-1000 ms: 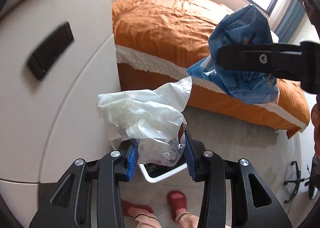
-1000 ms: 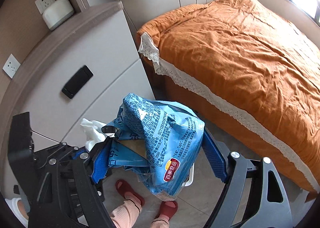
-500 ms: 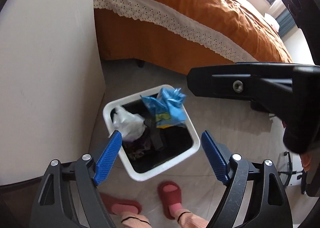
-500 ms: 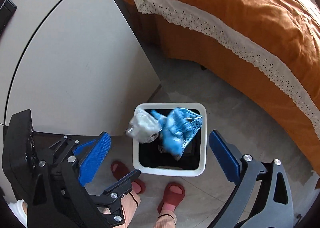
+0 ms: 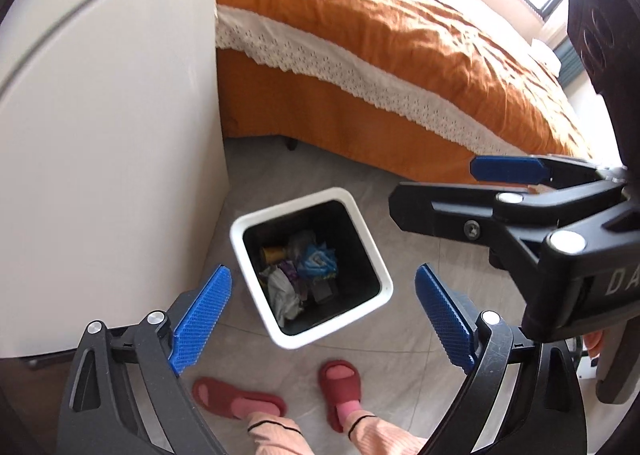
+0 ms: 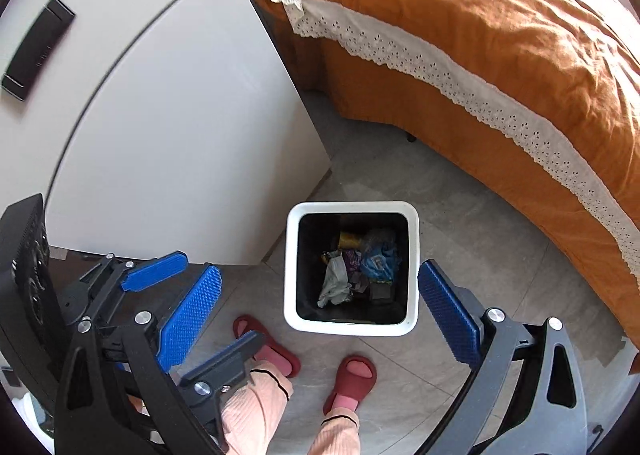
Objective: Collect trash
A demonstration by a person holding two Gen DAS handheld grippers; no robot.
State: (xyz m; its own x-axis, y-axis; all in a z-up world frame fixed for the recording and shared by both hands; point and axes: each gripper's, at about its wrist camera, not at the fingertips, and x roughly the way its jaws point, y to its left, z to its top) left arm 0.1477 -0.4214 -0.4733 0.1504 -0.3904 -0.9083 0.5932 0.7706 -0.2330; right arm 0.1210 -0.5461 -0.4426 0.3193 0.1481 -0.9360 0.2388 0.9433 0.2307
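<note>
Both tools — left (image 5: 322, 319), right (image 6: 320, 305) — gape empty over the bin (image 6: 352, 329); "DA" marks 1.

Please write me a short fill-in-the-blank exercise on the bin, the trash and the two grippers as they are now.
1. The blue bag and the clear bag both lie inside the white ____.
2. The left gripper and the right gripper both have their jaws ____, with nothing between them.
3. The bin stands on the floor between the bed and the white ____.
4. The person's feet wear red ____.

Missing words: bin; open; cabinet; slippers
</note>
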